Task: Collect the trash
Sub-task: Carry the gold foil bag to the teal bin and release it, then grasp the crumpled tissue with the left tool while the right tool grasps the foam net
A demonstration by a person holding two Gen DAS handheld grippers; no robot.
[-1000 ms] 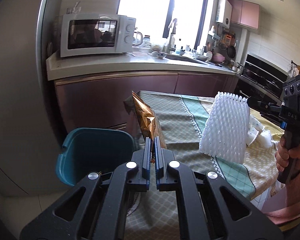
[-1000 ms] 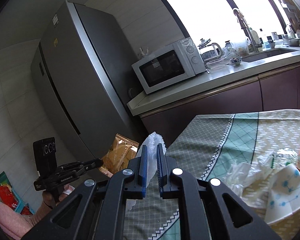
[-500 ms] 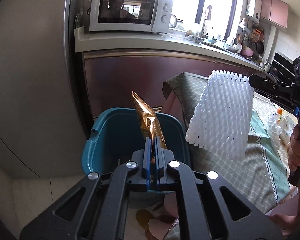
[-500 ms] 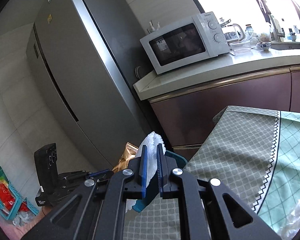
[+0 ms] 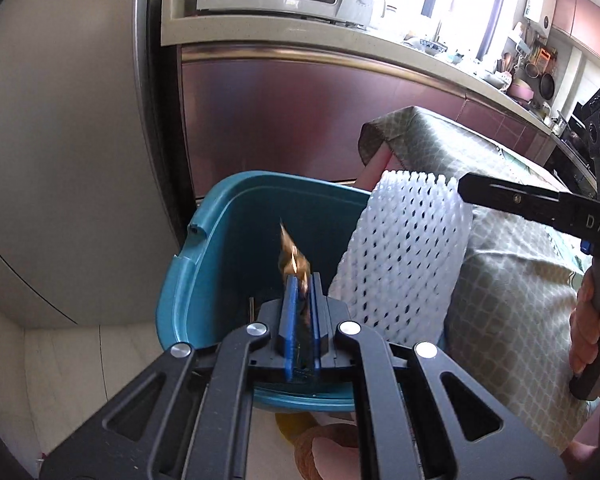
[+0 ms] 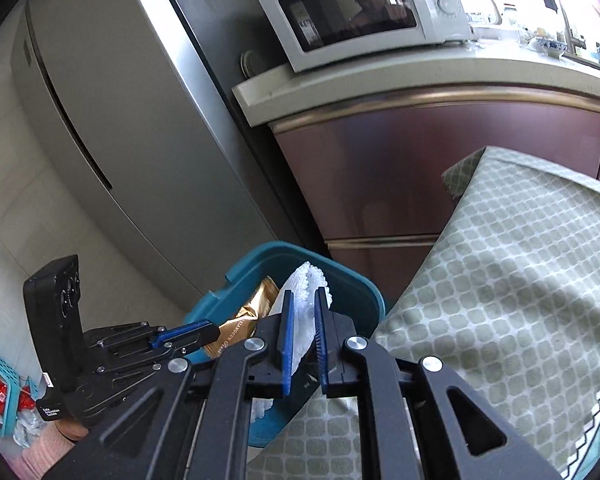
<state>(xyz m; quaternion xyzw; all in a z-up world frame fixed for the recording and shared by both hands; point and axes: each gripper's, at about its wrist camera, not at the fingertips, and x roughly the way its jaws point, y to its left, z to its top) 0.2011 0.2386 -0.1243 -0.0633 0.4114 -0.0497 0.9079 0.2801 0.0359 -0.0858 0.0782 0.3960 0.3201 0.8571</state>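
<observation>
Left tool (image 5: pixel 302 284): clamped on a gold snack wrapper (image 5: pixel 293 258), held upright over the mouth of the teal bin (image 5: pixel 204 256).
Right tool (image 6: pixel 302 312): jaws opening, with a white foam fruit net (image 6: pixel 306 300) between the pads; whether the pads press on it cannot be told.
Gold snack wrapper: seen from the right wrist view, it hangs above the bin's near rim, just beside the foam net.
White foam fruit net: suspended at the bin's table-side edge, partly over the opening.
Teal bin: on the floor, between the grey refrigerator (image 6: pixel 100 128) and the table with the green checked cloth (image 6: pixel 500 288).
Background: microwave (image 6: pixel 364 12) on the counter above maroon cabinets (image 5: pixel 300 120).
</observation>
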